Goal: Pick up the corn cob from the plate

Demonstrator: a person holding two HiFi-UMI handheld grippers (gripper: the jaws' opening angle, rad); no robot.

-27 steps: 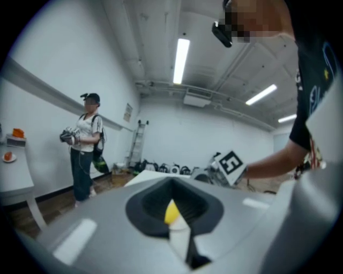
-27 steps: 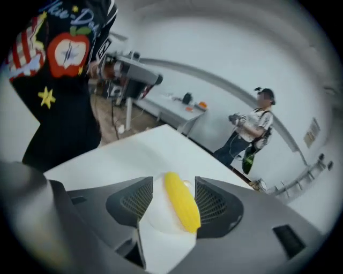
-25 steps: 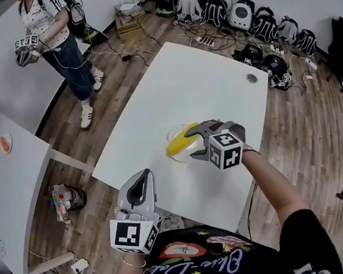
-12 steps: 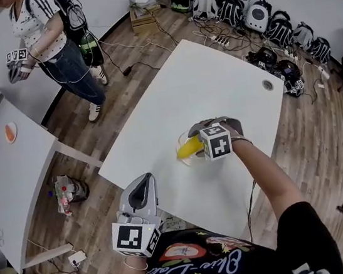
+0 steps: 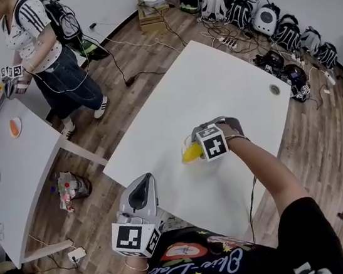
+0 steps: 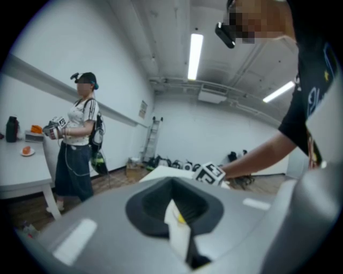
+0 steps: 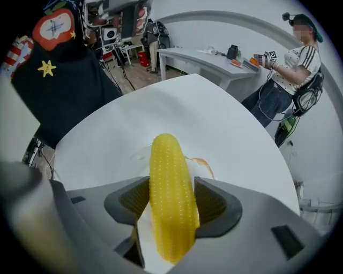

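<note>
Fingers (image 7: 217, 206) of my right gripper (image 7: 172, 199) stand wide apart, straddling the corn cob (image 7: 169, 182), which lies between them on the plate (image 7: 206, 167). Approach looks complete; closing and lifting remain.

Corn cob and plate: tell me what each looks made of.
Corn cob: probably plastic, a toy; uniform yellow, smooth sheen, even dotted kernels. Plate: seemingly clear glass or plastic; the white table shows through, only a faint rim visible.
</note>
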